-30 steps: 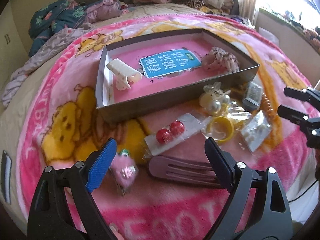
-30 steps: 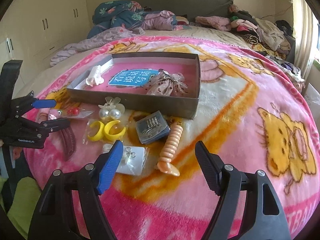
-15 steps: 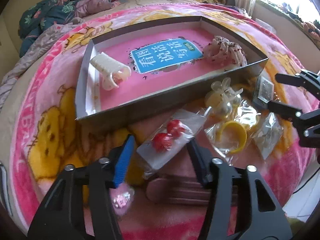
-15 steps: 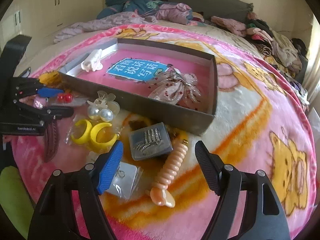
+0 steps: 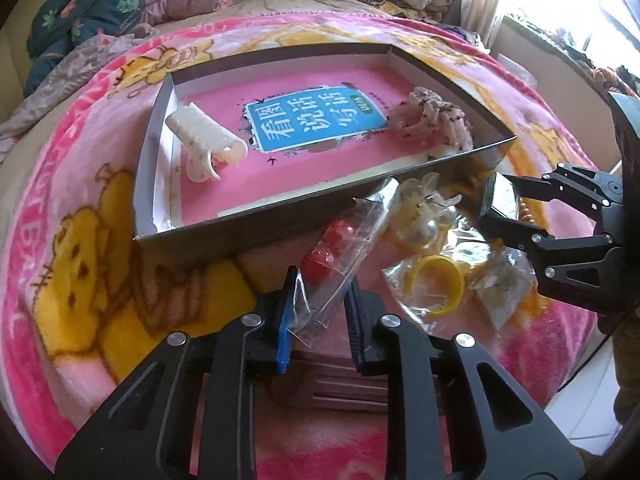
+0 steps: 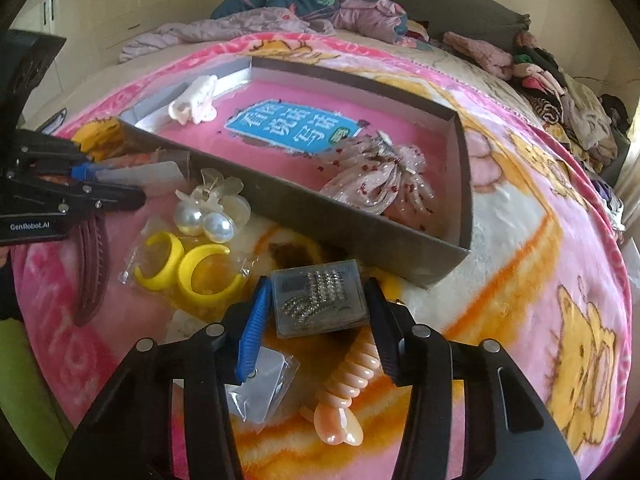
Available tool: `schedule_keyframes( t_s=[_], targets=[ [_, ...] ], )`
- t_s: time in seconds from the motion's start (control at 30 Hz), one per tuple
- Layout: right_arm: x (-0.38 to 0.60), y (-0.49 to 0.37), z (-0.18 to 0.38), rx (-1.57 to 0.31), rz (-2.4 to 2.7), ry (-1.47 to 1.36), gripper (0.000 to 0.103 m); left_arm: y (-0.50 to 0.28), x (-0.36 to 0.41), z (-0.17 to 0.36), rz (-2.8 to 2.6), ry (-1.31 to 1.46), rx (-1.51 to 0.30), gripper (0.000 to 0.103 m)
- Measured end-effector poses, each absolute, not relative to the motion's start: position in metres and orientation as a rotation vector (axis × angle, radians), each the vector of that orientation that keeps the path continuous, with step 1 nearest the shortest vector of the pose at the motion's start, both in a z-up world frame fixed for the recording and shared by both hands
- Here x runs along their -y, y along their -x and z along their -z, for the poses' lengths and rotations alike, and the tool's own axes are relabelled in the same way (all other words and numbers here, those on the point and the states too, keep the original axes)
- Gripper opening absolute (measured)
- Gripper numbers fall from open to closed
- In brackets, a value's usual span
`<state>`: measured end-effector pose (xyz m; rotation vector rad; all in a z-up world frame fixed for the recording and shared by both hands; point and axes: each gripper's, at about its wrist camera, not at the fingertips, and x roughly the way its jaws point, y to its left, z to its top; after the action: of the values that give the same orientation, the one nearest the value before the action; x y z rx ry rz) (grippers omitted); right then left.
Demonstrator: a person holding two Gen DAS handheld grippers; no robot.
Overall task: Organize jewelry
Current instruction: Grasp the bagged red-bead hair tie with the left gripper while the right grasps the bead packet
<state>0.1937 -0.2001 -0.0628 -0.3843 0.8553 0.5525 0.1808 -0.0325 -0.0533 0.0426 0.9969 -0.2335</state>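
Note:
My left gripper (image 5: pixel 320 312) has its jaws closing, and its pads pinch the lower end of a clear packet of red bead earrings (image 5: pixel 332 252), which tilts up off the pink blanket. The jaws of my right gripper (image 6: pixel 316 312) are closing too. They press on both sides of a small clear box of rhinestone pieces (image 6: pixel 320 300). In the left wrist view that box (image 5: pixel 496 196) stands on edge between the right gripper's jaws (image 5: pixel 494 200). Behind both lies a shallow grey tray (image 5: pixel 248 232) holding a pink book, a white hair claw (image 5: pixel 204 144) and a pink bow (image 5: pixel 432 120).
Loose on the blanket are pearl earrings (image 6: pixel 204 220), bagged yellow hoops (image 6: pixel 192 272), a peach spiral clip (image 6: pixel 348 392), a small clear packet (image 6: pixel 260 384) and a brown hair clip (image 6: pixel 90 264). Clothes are piled at the far end of the bed.
Both grippers came in closer and their jaws narrowed, the left onto the red earring packet, the right onto the rhinestone box. The packet's end has tipped up.

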Motion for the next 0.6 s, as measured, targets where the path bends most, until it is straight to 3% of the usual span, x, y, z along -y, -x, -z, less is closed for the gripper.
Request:
schedule_keyframes(
  t_s=[0.6],
  targets=[
    [0.223, -0.156, 0.031, -0.802, -0.544, 0.223, 0.046, -0.158, 0.028, 0.023, 0.263, 0.024, -0.912, 0.008]
  ],
)
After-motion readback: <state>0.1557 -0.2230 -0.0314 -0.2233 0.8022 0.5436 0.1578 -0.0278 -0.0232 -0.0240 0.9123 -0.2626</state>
